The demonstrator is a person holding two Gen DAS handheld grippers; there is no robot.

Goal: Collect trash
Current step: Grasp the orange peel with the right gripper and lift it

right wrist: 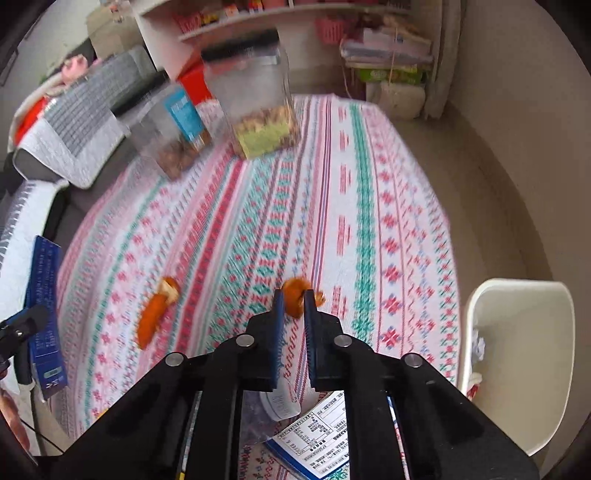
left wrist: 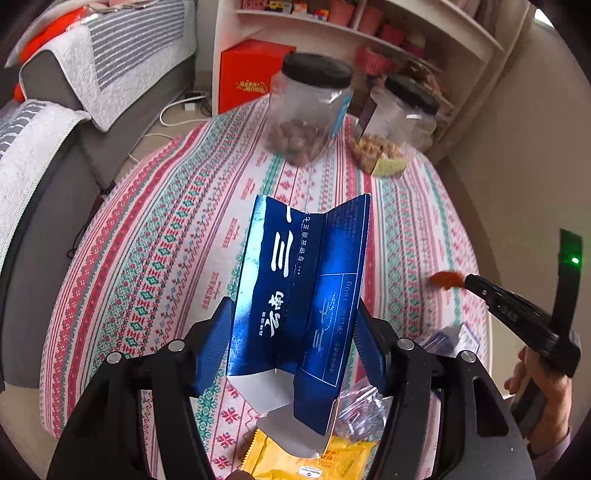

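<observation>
My left gripper [left wrist: 295, 317] is shut on a flattened blue carton [left wrist: 299, 291] and holds it upright above the patterned tablecloth [left wrist: 155, 236]. The carton also shows at the left edge of the right wrist view [right wrist: 44, 317]. My right gripper [right wrist: 294, 299] is shut on a piece of orange peel [right wrist: 293, 291] above the table; it also shows in the left wrist view [left wrist: 448, 278]. A second piece of orange peel [right wrist: 157, 314] lies on the cloth to the left. A white trash bin [right wrist: 517, 354] stands off the table's right edge with crumpled paper inside.
Two clear jars with black lids, the nut jar [left wrist: 306, 110] and the snack jar [left wrist: 395, 129], stand at the table's far end. A yellow packet [left wrist: 314, 458], a clear plastic bag [left wrist: 364, 406] and printed paper [right wrist: 317, 439] lie near the front edge. A sofa [left wrist: 55, 147] is left; shelves [left wrist: 369, 33] are behind.
</observation>
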